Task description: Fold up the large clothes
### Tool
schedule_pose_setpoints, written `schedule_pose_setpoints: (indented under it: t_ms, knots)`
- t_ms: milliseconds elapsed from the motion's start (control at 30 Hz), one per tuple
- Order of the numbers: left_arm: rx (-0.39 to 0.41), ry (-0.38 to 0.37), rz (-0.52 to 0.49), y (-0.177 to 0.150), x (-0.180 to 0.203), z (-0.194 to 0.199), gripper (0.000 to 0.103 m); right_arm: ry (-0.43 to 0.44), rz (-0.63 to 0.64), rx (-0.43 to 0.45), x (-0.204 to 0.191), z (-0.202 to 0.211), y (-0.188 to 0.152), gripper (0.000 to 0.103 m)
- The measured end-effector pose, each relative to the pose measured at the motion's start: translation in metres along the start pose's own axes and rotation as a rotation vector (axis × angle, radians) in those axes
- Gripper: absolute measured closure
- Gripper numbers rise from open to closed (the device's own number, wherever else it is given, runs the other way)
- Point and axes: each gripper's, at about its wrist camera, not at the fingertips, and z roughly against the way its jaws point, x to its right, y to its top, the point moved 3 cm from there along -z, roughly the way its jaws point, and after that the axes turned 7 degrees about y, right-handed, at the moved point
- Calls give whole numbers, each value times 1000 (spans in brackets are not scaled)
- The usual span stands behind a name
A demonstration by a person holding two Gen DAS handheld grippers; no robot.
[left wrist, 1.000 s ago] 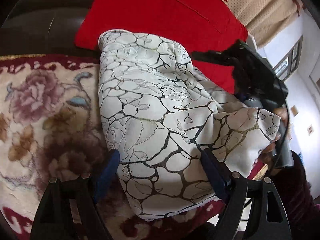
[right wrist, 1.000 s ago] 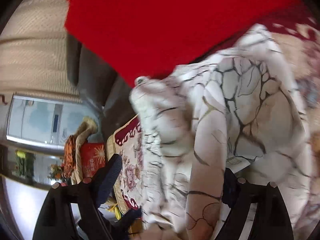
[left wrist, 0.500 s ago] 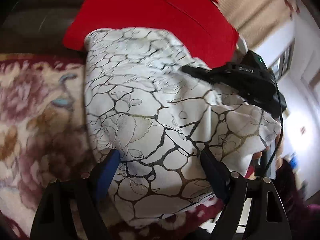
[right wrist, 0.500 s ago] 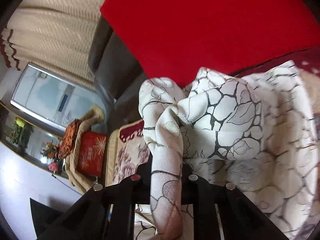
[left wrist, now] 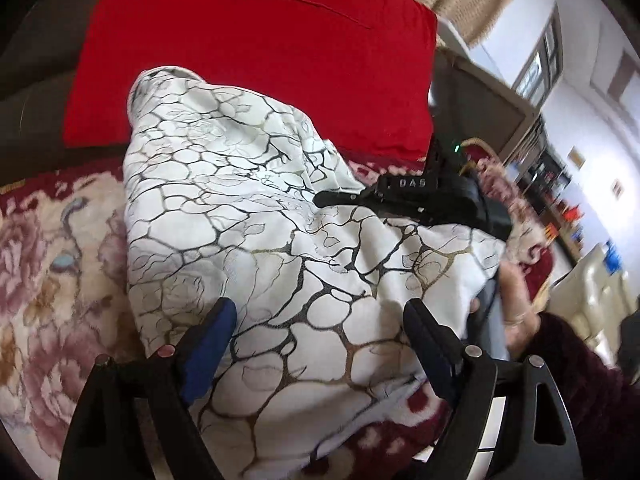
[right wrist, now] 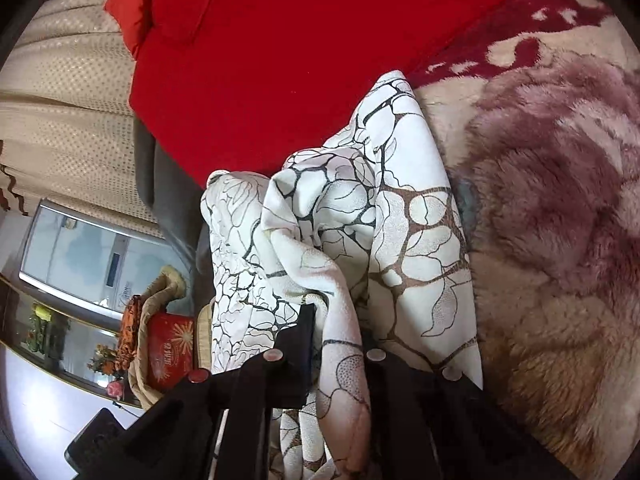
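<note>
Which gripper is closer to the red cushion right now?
Right. The right gripper reaches over the white garment toward the red cushion; the left gripper sits open at the garment's near edge.

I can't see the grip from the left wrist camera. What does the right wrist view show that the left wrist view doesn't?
Only the right wrist view shows the right gripper shut on a fold of the white patterned garment.

Only the left wrist view shows the left gripper open, its fingers either side of the garment, and a hand.

Both show the garment on the floral blanket before the red cushion.

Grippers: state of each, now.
Left gripper: open, jaws straddling the white garment.
Right gripper: shut on a fold of the white garment.
</note>
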Motion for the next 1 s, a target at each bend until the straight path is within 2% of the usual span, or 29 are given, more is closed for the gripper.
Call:
schedule_pose_setpoints:
  t_ms: [67,167,200,233,333,400,467,567,600,633,667,700,767,800,833,867,900,1000]
  knots:
    - [23,-33,28,-5,-4,17,18,-4,-23,-16,0,4,4,87]
    - [105,-10,25,-1,-6,43,18,-36,-36,-44,-14,9,4,68]
    - [120,8,24,1,-7,46,18,-59,-32,-49,-18,15,5,54]
    - [132,44,26,3,-12,53,18,-72,-24,-42,-23,22,5,46]
    - [108,105,78,5,-25,49,18,-137,68,14,-54,44,8,45]
    - [77,106,119,3,-24,41,18,-106,162,41,-90,58,5,45]
    - [57,99,123,-2,-13,29,18,-78,250,30,-121,60,-4,45]
    - [28,74,84,-16,9,15,18,-44,350,-46,-160,43,-26,49]
    - [20,70,77,-21,17,12,18,-23,348,-81,-167,33,-35,56]
    - [26,97,60,-22,21,12,18,-21,339,-98,-166,28,-39,64]
    - [30,125,35,-23,27,10,18,-30,316,-121,-161,19,-44,63]
    - [30,137,24,-24,29,12,18,-48,300,-132,-153,13,-47,63]
    - [17,158,-8,-25,37,7,18,-156,243,-144,-119,4,-56,66]
    - [13,166,-26,-25,37,7,18,-192,207,-133,-101,5,-57,78]
    - [14,180,-59,-25,43,4,18,-218,183,-116,-84,7,-56,95]
    - [14,187,-78,-26,48,3,18,-234,162,-95,-70,10,-55,103]
    - [14,196,-105,-27,55,1,17,-218,120,-68,-51,16,-54,103]
    - [19,205,-181,-26,73,-7,16,-150,65,-29,-27,26,-56,103]
